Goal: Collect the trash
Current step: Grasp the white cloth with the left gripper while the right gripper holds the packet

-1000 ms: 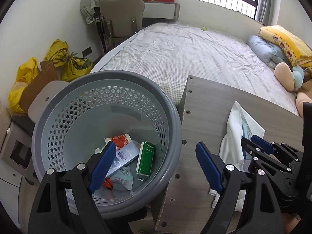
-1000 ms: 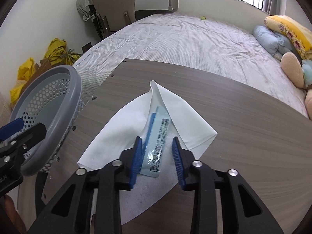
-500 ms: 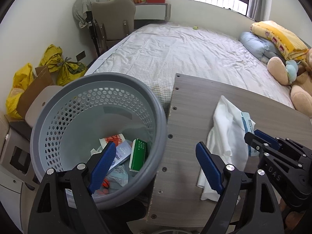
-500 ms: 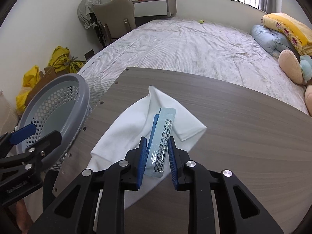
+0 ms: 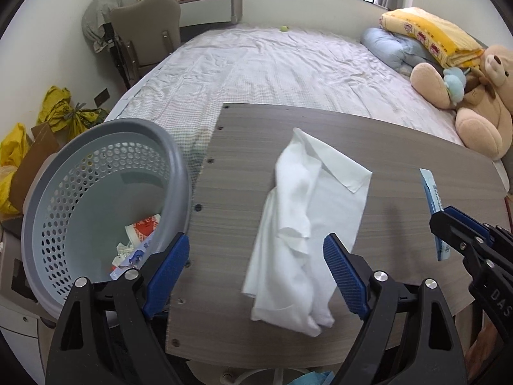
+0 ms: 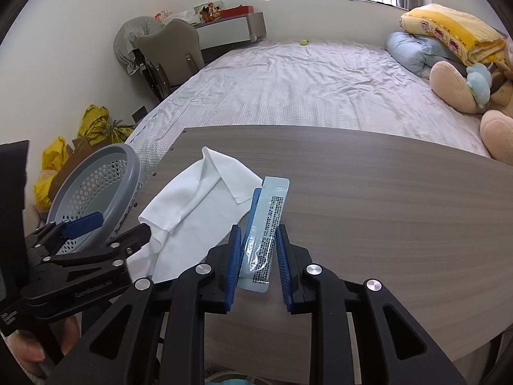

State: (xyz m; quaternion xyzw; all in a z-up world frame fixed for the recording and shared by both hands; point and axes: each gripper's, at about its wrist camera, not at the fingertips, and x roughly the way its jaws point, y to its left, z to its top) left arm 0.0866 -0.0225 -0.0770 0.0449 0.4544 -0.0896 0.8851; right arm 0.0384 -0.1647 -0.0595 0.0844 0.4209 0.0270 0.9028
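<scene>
The right gripper [image 6: 256, 250] is clamped on a pale blue packet [image 6: 267, 224], which stands up between its pads and juts forward past the tips, lifted off the grey table [image 6: 368, 192]. Ahead and to its left a white cloth [image 5: 304, 224] lies crumpled on the table. The left gripper [image 5: 253, 263] hangs over the near end of that cloth, its jaws wide and just opened further, nothing pinched; whether the pads brush the fabric is hard to tell. Left of it, off the table edge, stands the grey perforated basket [image 5: 173, 166] with wrappers [image 5: 141, 234] in its bottom.
</scene>
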